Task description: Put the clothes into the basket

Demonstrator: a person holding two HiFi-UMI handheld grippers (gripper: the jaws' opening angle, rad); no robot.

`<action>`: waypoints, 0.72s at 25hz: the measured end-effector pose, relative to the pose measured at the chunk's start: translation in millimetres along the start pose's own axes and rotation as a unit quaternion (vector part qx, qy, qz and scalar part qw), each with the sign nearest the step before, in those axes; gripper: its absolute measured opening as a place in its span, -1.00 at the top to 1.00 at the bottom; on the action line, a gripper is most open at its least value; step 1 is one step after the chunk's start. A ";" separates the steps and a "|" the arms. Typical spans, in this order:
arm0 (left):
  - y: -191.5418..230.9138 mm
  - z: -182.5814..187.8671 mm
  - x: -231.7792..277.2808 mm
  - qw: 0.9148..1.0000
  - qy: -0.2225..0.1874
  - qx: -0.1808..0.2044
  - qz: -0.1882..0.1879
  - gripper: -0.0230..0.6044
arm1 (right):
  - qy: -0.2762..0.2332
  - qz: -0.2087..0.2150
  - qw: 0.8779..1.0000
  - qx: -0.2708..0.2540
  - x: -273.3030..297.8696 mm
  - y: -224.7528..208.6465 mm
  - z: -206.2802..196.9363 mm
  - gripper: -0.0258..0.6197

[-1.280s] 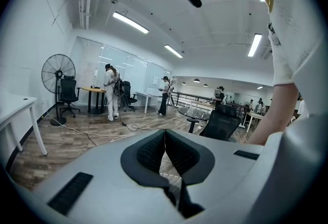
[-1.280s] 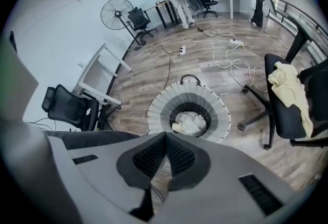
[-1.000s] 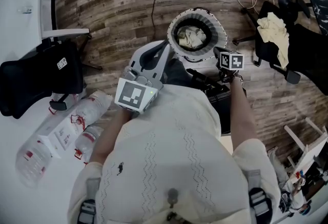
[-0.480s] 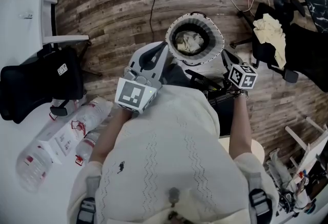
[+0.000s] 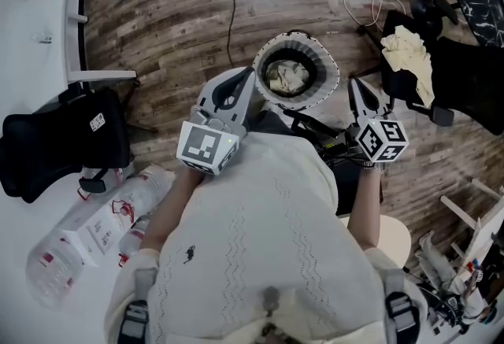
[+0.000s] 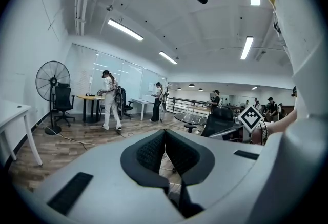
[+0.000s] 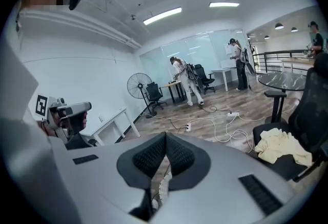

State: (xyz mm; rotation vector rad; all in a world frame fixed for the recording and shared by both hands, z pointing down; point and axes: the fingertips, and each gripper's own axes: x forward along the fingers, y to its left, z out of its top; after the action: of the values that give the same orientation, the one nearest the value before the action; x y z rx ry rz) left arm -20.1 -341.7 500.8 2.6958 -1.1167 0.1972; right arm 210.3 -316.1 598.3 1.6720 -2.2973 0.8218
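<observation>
**Right claw lifting clear of the basket, empty**

The left claw (image 5: pixel 246 79) is hovering just left of the basket (image 5: pixel 327 86), close to its rim. Its own view shows the jaws pressed together with nothing between them. It is sitting in much the same spot beside the basket as in the earlier frames.

The basket is standing on the floor in front of the person, and a crumpled pale bundle of clothes (image 5: pixel 287 76) is lying inside it, well below the rim. That bundle is looking no different from a second ago.

The change is on the basket's right. The right claw (image 5: pixel 354 86) is rising. A second ago its marker cube was sitting low against the basket's right rim. Now the cube is lower in the picture, nearer the person, and the claw is standing apart from the rim. Its jaws are fully closed and holding nothing, as the right gripper view (image 7: pixel 165 136) makes plain.

This probably means one drop into the basket is finished and the hand is freeing itself for another fetch.

Further right of the basket, a cream garment (image 5: pixel 405 51) is lying draped over a black chair (image 5: pixel 472 75), where it also lay before. It is outside the basket, so the task is not yet done, and that garment looks like the likely next pick.
</observation>
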 end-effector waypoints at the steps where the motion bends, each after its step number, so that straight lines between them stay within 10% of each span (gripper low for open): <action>1: 0.1 3.2 -1.4 1.000 -0.002 0.001 0.000 0.86 | -0.011 0.001 1.000 -0.004 -4.2 6.0 11.1 0.90; 18: 19.4 59.0 -46.7 0.998 -0.059 0.012 0.029 0.86 | -0.162 0.066 0.981 -0.084 -39.3 122.5 144.4 0.90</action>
State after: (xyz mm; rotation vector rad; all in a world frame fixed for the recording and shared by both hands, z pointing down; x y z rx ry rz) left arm -64.3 -337.9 437.0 2.7293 -1.2336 0.0611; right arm 135.6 -334.4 420.9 1.6980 -2.6309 0.3812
